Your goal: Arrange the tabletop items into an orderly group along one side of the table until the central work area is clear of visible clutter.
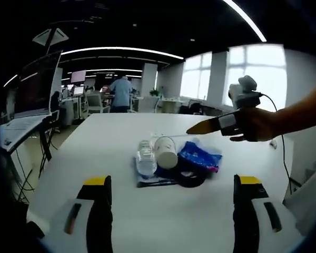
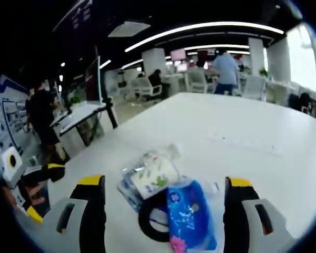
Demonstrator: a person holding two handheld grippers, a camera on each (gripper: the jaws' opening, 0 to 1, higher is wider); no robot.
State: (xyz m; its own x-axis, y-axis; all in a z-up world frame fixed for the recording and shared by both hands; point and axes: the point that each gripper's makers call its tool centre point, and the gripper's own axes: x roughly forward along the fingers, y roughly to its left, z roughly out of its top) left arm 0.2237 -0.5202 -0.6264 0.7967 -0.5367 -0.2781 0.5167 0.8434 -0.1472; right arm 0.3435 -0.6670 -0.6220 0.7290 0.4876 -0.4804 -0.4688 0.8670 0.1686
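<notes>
A cluster of items lies on the white table (image 1: 116, 132): a clear plastic bottle (image 1: 146, 158), a paper cup (image 1: 166, 152) on its side, a blue packet (image 1: 198, 156) and a black ring (image 1: 189, 178). My left gripper (image 1: 172, 182) is open just short of the cluster, nothing between its jaws. From the right, a hand holds my right gripper (image 1: 200, 128) above the far side of the pile. In the right gripper view that gripper (image 2: 165, 182) is open, its jaws either side of the cup (image 2: 150, 179), bottle (image 2: 166, 154), packet (image 2: 187, 213) and ring (image 2: 150, 219), held above them. The left gripper (image 2: 42, 192) shows at the left edge.
A dark screen on a stand (image 1: 37, 84) sits by the table's left side over a side desk (image 1: 16, 129). A cable (image 1: 282, 142) hangs from the right gripper. Desks, chairs and people (image 1: 121, 92) are far behind. The white table (image 2: 242, 126) stretches bare beyond the pile.
</notes>
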